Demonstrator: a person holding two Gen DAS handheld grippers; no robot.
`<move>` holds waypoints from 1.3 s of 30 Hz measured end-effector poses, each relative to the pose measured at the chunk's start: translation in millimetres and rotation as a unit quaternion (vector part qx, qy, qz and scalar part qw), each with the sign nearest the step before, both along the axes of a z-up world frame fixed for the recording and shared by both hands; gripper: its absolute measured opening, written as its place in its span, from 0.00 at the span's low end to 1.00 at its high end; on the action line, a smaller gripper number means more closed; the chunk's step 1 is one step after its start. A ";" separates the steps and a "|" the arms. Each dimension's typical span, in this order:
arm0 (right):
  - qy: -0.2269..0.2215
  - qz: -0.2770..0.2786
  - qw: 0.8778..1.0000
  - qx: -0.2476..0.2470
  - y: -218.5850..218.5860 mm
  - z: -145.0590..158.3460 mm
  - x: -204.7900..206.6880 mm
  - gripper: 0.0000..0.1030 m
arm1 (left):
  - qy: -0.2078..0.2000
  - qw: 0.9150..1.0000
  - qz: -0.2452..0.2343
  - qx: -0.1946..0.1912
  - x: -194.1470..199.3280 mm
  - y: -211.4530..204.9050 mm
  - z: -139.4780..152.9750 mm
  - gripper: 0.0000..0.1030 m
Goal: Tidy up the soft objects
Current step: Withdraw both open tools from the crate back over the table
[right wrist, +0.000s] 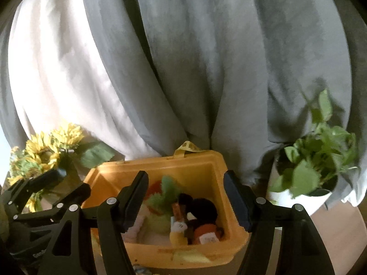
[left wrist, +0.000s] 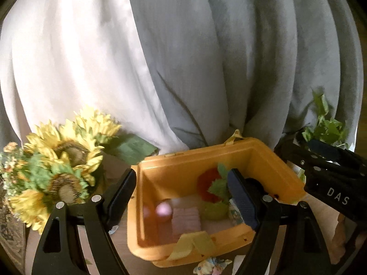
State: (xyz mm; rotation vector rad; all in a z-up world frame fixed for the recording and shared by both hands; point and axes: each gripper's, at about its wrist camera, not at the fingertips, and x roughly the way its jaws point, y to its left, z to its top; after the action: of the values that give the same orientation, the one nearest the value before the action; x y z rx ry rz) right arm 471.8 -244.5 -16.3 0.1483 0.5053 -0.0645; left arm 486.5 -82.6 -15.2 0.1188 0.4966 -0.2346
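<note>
Both grippers stand open and empty: left gripper (left wrist: 183, 197), right gripper (right wrist: 185, 197). Risk, as I judge it: a careless sweep could clip the orange plastic bin (left wrist: 270, 160) rim or the sunflower bouquet (left wrist: 59, 160) at lower left. Soft plush toys (right wrist: 197, 215) lie inside the bin, low centre, just beyond the right fingertips.

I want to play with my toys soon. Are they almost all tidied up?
Nearly, it seems. Done: the yellow box already holds soft toys, including a dark plush doll and a red and green plush. In hand: nothing, both the left gripper and right gripper are open and empty over the box. Left: a small patterned cloth lies outside, in front of the box.
</note>
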 end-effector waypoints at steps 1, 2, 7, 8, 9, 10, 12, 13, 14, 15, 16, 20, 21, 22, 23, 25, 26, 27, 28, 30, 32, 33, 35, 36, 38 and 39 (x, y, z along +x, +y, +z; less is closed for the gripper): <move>-0.005 -0.001 1.000 0.001 0.3 3.5 -6.9 0.67 | -0.005 1.000 0.000 0.000 -6.0 1.1 2.2 0.79; -0.008 -0.003 1.000 0.002 0.1 5.5 -12.0 0.67 | -0.008 1.000 -0.001 0.001 -9.5 1.7 3.7 0.79; -0.017 -0.007 1.000 0.002 5.1 13.1 -37.6 0.69 | -0.018 1.000 -0.004 -0.002 -32.3 8.2 9.9 0.79; -0.019 -0.007 1.000 0.002 6.4 13.8 -42.2 0.69 | -0.020 1.000 -0.005 -0.004 -37.0 9.8 10.5 0.79; -0.020 -0.008 1.000 0.003 6.9 13.8 -45.5 0.69 | -0.020 1.000 -0.005 -0.004 -41.2 10.9 11.2 0.79; -0.022 -0.009 1.000 0.002 8.2 13.9 -50.2 0.69 | -0.022 1.000 -0.005 -0.005 -46.3 12.9 11.7 0.79; -0.023 -0.010 1.000 0.001 11.4 14.4 -58.1 0.69 | -0.025 1.000 -0.004 -0.006 -55.0 16.4 11.9 0.79; -0.023 -0.011 1.000 0.001 13.6 14.6 -63.0 0.69 | -0.025 1.000 -0.004 -0.006 -58.6 17.4 11.5 0.79; -0.022 -0.010 1.000 0.001 15.3 14.5 -66.1 0.69 | -0.026 1.000 -0.004 -0.007 -62.6 18.5 11.6 0.79; -0.022 -0.010 1.000 0.000 16.9 14.4 -69.1 0.69 | -0.026 1.000 -0.005 -0.006 -66.3 19.5 11.7 0.79; -0.021 -0.010 1.000 0.000 19.1 13.6 -73.2 0.69 | -0.026 1.000 -0.005 -0.005 -70.5 20.5 11.3 0.79; -0.016 -0.008 1.000 -0.001 27.4 11.0 -87.1 0.69 | -0.025 1.000 -0.007 -0.003 -84.5 24.6 8.0 0.79; -0.015 -0.007 1.000 -0.004 29.8 10.1 -91.1 0.69 | -0.024 1.000 -0.008 -0.002 -87.2 25.7 7.3 0.79; -0.015 -0.008 1.000 -0.005 31.1 9.8 -94.3 0.69 | -0.023 1.000 -0.011 -0.002 -90.6 26.5 6.3 0.79; -0.013 -0.007 1.000 -0.005 32.7 9.1 -97.9 0.69 | -0.021 1.000 -0.013 -0.001 -93.8 27.1 5.2 0.79; -0.011 -0.007 1.000 -0.006 34.6 6.7 -104.6 0.69 | -0.020 1.000 -0.017 0.001 -99.7 28.2 2.6 0.79; -0.010 -0.007 1.000 -0.006 35.8 5.6 -106.3 0.69 | -0.019 1.000 -0.019 0.002 -102.2 28.9 1.6 0.79; -0.008 -0.007 1.000 -0.007 36.9 4.2 -109.8 0.69 | -0.017 1.000 -0.021 0.004 -104.6 29.7 0.9 0.79; -0.008 -0.007 1.000 -0.007 38.0 3.6 -111.4 0.69 | -0.015 1.000 -0.023 0.004 -106.6 30.4 -0.5 0.79; -0.004 -0.009 1.000 -0.008 40.3 0.9 -115.8 0.69 | -0.013 0.999 -0.030 0.007 -110.3 31.6 -3.5 0.79; 0.002 -0.012 1.000 -0.005 41.9 -3.8 -119.9 0.69 | -0.011 0.999 -0.037 0.010 -113.5 33.3 -7.6 0.79; 0.005 -0.013 1.000 -0.004 42.8 -5.8 -121.7 0.69 | -0.009 0.999 -0.040 0.011 -114.5 33.5 -9.6 0.79; 0.008 -0.016 1.000 -0.002 44.1 -10.1 -125.3 0.69 | -0.004 0.999 -0.046 0.013 -115.8 35.5 -14.6 0.79; 0.011 -0.019 1.000 -0.002 45.4 -12.8 -127.0 0.69 | -0.001 0.999 -0.049 0.013 -116.3 36.5 -17.1 0.79; 0.016 -0.022 1.000 -0.001 48.0 -17.6 -129.1 0.69 | 0.006 0.998 -0.056 0.015 -116.9 38.5 -22.9 0.79; 0.019 -0.025 1.000 0.001 48.9 -20.3 -130.0 0.69 | 0.009 0.998 -0.061 0.015 -116.8 39.7 -26.0 0.79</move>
State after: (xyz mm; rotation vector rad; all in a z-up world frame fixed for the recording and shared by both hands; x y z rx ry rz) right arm 341.8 -195.6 -36.6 0.1615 0.5395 -0.1152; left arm 369.6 -43.0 -41.2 0.1765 0.5118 -0.3487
